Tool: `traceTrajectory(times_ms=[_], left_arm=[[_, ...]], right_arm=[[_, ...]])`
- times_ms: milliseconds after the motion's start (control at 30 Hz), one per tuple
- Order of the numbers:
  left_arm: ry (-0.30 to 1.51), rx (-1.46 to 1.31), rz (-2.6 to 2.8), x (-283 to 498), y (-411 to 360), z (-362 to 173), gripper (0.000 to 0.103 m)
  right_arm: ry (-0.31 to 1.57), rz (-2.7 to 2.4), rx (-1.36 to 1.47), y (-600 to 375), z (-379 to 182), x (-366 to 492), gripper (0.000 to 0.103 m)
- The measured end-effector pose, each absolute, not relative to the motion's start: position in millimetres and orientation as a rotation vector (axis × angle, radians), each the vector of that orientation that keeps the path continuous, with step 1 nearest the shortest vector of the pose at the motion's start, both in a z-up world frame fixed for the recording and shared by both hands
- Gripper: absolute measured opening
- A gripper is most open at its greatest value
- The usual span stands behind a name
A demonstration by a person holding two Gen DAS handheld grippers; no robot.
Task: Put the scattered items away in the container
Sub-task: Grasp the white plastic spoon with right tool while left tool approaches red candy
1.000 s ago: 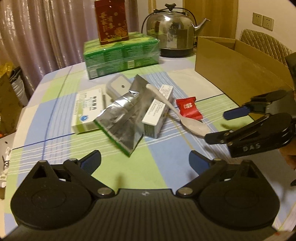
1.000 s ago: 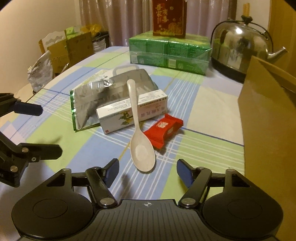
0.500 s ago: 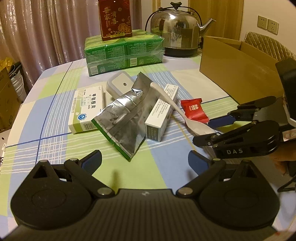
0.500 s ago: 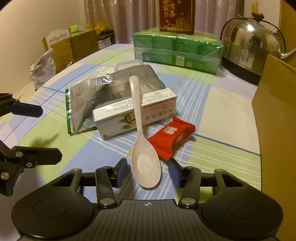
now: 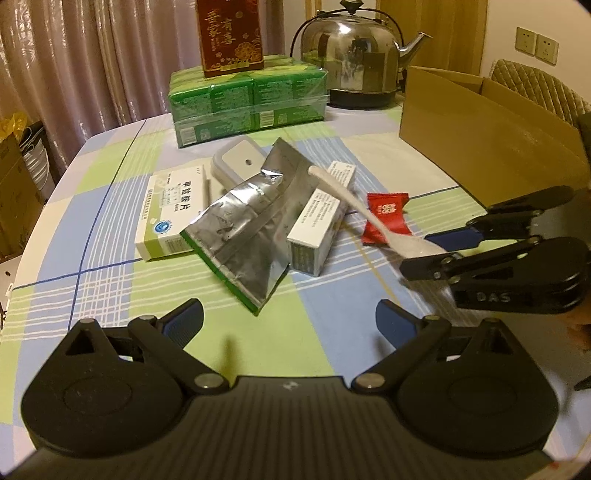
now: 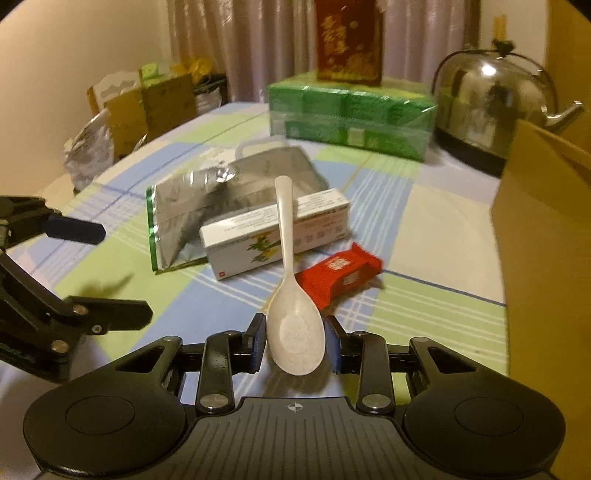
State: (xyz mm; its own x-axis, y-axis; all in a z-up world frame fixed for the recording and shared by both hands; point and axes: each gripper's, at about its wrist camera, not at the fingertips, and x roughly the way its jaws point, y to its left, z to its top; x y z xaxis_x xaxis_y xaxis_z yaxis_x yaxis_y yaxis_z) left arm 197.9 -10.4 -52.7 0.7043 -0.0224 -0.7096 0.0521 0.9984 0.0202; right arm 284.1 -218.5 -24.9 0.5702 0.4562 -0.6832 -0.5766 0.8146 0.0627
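Note:
My right gripper (image 6: 294, 341) is shut on the bowl of a white spoon (image 6: 290, 295), whose handle rests over a long medicine box (image 6: 275, 230). In the left wrist view the right gripper (image 5: 430, 251) holds the spoon (image 5: 351, 203) beside a red candy packet (image 5: 388, 218). A silver foil pouch (image 5: 243, 218), a green-white medicine box (image 5: 171, 210) and a small white lidded tub (image 5: 238, 160) lie in the pile. My left gripper (image 5: 290, 319) is open and empty, hovering in front of the pile. The cardboard box (image 5: 491, 136) stands at the right.
A wrapped green tissue pack (image 5: 247, 99) with a red carton (image 5: 229, 33) on top and a steel kettle (image 5: 351, 59) stand at the table's back. Bags and cartons (image 6: 147, 107) sit beyond the table's left edge.
My right gripper moved forward around the spoon's bowl and closed on it. The left gripper stayed open and drew back slightly.

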Motion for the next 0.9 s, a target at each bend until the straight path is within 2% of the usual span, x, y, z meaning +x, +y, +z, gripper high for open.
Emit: traceTrajectory(times_ms=[200, 267, 333, 400, 567, 733, 900], left_arm=[[0.771, 0.06, -0.091, 205, -27, -49, 0.093], [0.764, 0.076, -0.122, 210, -36, -49, 0.09], [0.757, 0.096, -0.164, 217, -45, -50, 0.08], [0.746, 0.117, -0.203, 223, -54, -50, 0.076], [0.74, 0.152, -0.272, 247, -75, -56, 0.072], [0.775, 0.172, -0.285, 272, -88, -67, 0.041], [0.787, 0.189, -0.265, 287, -90, -76, 0.041]], right_arm=[[0.702, 0.514, -0.12, -243, -14, 275, 0.03], [0.7, 0.477, -0.095, -251, -12, 278, 0.03], [0.705, 0.451, -0.068, -258, -12, 282, 0.03], [0.709, 0.434, -0.051, -263, -11, 287, 0.03], [0.726, 0.405, -0.009, -273, -13, 294, 0.03], [0.721, 0.397, 0.008, -275, -16, 295, 0.03], [0.719, 0.38, 0.026, -275, -19, 299, 0.03]])
